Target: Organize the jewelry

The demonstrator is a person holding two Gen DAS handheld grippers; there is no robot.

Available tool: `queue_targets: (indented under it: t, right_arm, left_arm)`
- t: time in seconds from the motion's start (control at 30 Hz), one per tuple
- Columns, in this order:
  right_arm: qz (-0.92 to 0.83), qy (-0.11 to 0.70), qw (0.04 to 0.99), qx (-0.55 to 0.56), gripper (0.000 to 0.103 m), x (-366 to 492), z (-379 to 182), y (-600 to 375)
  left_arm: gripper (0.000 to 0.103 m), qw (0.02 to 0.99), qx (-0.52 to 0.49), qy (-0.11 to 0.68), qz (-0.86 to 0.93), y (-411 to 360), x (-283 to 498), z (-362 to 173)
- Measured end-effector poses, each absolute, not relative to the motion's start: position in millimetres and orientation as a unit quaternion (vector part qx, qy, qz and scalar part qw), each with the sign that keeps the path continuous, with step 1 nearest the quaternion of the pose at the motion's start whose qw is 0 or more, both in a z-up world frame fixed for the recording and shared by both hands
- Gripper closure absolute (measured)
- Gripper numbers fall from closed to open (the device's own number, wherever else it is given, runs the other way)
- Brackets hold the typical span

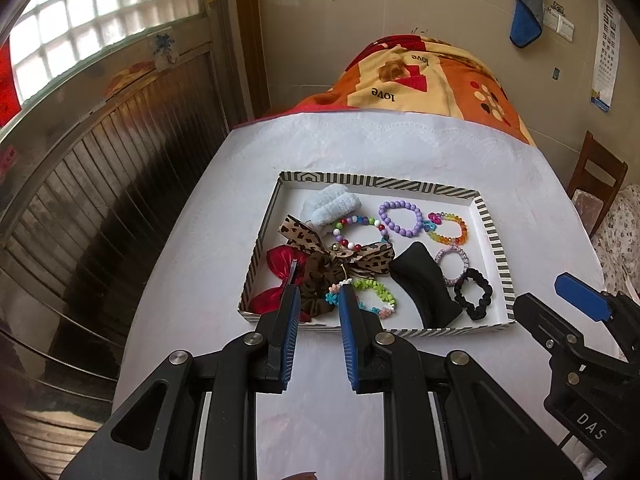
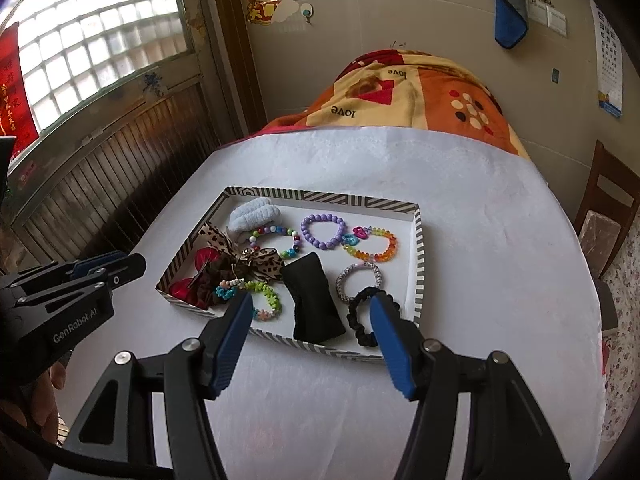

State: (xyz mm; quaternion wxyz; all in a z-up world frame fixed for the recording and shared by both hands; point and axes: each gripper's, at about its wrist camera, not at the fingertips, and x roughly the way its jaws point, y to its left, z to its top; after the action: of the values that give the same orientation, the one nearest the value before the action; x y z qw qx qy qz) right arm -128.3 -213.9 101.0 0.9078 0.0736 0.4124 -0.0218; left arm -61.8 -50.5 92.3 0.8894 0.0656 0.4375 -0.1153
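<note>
A shallow striped-rim tray [image 1: 494, 236] [image 2: 419, 264] sits on the white table and holds jewelry and hair ties. Inside are a purple bead bracelet [image 1: 400, 218] [image 2: 323, 232], a rainbow bracelet [image 1: 448, 229] [image 2: 372, 245], a black scrunchie [image 1: 474, 294] [image 2: 362, 320], a black pouch [image 1: 424, 292] [image 2: 314, 300], a leopard bow [image 1: 340, 248], a red bow [image 1: 280, 276] and a flower-bead bracelet [image 1: 376, 296] [image 2: 264, 300]. My left gripper [image 1: 319, 300] is open and empty at the tray's near-left edge. My right gripper [image 2: 312, 308] is open wide and empty over the tray's near edge.
A blanket-covered mound [image 1: 420, 76] lies beyond the table's far edge. A wooden chair [image 2: 608, 208] stands at the right. A slatted door and window [image 1: 100, 140] are to the left. The right gripper's body shows in the left wrist view [image 1: 580, 332].
</note>
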Motion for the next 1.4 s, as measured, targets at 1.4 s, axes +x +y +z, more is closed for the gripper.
queue_targets:
  t: [1.4]
  right_arm:
    - [-0.018, 0.426, 0.902, 0.073, 0.038, -119.3, 92.1, -208.9]
  left_arm:
    - [0.101, 0.885, 0.067, 0.447, -0.112, -49.2, -57.8, 86.1]
